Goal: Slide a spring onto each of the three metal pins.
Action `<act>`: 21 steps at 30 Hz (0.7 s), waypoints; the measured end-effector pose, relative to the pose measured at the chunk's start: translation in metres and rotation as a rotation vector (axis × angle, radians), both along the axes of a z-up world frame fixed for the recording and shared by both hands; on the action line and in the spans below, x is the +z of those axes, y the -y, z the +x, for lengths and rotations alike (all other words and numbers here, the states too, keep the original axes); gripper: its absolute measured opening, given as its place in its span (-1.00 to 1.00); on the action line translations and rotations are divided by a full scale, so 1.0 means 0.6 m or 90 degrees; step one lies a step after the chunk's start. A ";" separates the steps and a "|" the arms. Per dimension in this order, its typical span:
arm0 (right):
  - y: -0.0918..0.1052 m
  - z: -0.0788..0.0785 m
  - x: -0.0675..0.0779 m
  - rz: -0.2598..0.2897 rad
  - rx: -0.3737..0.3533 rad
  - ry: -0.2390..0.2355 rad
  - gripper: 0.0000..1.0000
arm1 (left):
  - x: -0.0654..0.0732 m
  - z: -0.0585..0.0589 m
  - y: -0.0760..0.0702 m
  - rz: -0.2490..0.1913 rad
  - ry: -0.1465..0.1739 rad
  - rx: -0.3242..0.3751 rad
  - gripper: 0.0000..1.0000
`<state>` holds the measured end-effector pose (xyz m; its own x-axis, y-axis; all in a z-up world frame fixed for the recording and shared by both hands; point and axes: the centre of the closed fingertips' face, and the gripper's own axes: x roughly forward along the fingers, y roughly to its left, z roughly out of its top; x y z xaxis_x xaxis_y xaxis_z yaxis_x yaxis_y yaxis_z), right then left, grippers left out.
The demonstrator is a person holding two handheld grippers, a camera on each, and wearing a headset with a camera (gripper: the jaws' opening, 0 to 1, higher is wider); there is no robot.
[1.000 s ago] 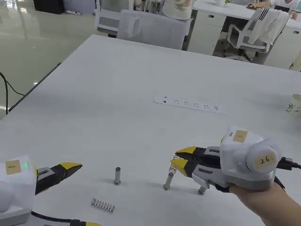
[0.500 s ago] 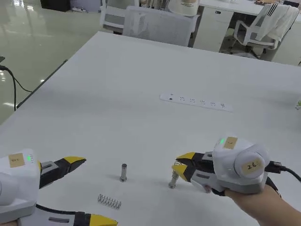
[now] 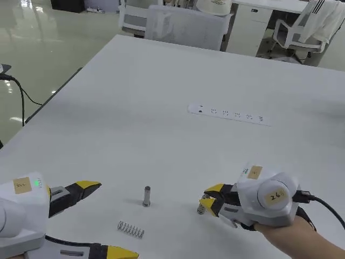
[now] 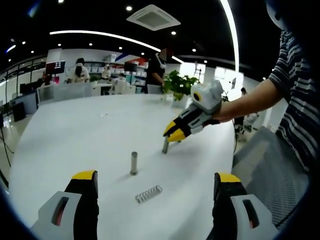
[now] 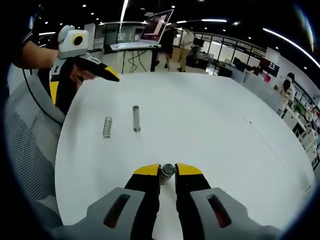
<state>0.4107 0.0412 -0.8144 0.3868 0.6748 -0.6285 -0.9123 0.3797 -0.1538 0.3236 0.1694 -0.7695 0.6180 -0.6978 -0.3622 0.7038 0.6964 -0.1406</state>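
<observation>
My right gripper is shut on a spring that sits around a metal pin standing low on the white table. In the left gripper view the same pin stands just under the right gripper. A bare pin stands upright to the left of it. Nearer to me, a loose spring lies flat on the table. My left gripper is open wide at the lower left, and in its own view the loose spring lies ahead, between its jaws.
A white power strip lies across the middle of the table. The table's left edge drops to a glossy floor with a black cable. Office chairs stand beyond the far edge.
My right gripper has sunk lower with the spring, down along the pin toward the table. The left gripper has stayed open in about the same place. The head camera has shifted.
</observation>
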 end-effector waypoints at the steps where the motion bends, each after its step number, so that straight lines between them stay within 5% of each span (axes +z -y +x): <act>1: 0.000 0.000 0.000 0.001 -0.002 -0.003 -0.83 | 0.000 0.000 0.001 0.000 0.001 0.000 0.86; 12: -0.003 -0.007 0.026 0.013 -0.004 0.002 -0.69 | 0.004 0.001 0.004 -0.003 0.001 -0.001 0.85; 21: -0.018 -0.033 0.077 0.110 -0.032 -0.026 -0.73 | 0.016 0.002 0.002 -0.002 0.011 -0.001 0.85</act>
<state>0.3909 0.0518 -0.7681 0.3994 0.7544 -0.5209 -0.8954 0.4429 -0.0452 0.3245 0.1684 -0.7599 0.6224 -0.7004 -0.3494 0.7075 0.6944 -0.1315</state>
